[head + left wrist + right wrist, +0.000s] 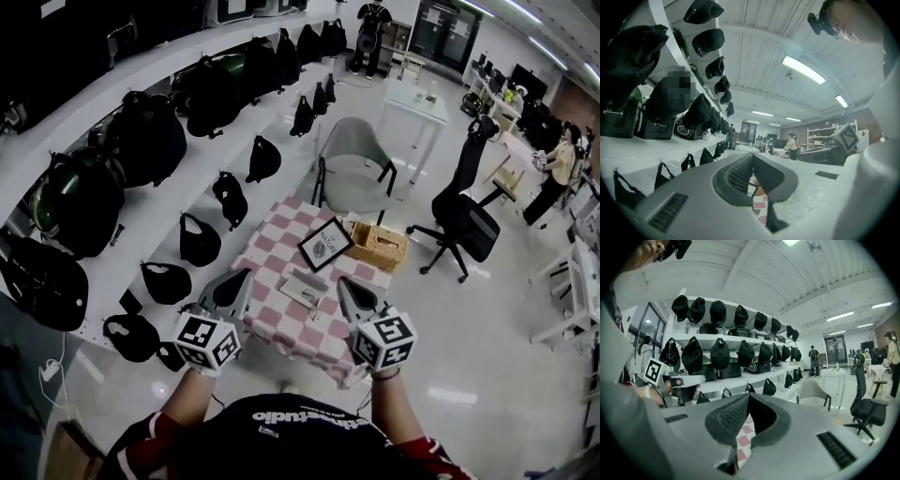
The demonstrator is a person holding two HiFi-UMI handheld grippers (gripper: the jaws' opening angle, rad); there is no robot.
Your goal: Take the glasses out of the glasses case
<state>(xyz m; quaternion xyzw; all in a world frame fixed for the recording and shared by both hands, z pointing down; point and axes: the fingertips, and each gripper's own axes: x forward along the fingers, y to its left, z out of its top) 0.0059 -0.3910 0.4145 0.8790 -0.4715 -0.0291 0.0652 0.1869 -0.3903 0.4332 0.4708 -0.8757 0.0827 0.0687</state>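
We hold both grippers at the near side of the small table, with the glasses case lying between them.

Our left gripper [242, 278] and right gripper [345, 284] both have their jaws pressed together at the tips with nothing pinched; in each gripper view only a sliver of the pink-and-white checkered tablecloth [281, 258] shows below the joined pads. The flat grey glasses case [302, 286] rests on that cloth near its front edge, between the two grippers and apart from both; we cannot tell from here whether its lid is open or whether the glasses are inside. Beyond it stand a black-framed picture [325, 244] and, just beside that, a woven wicker basket [378, 247]. A grey shell chair [354, 161] sits behind the table, and a black office chair [462, 217] stands well off to the right.
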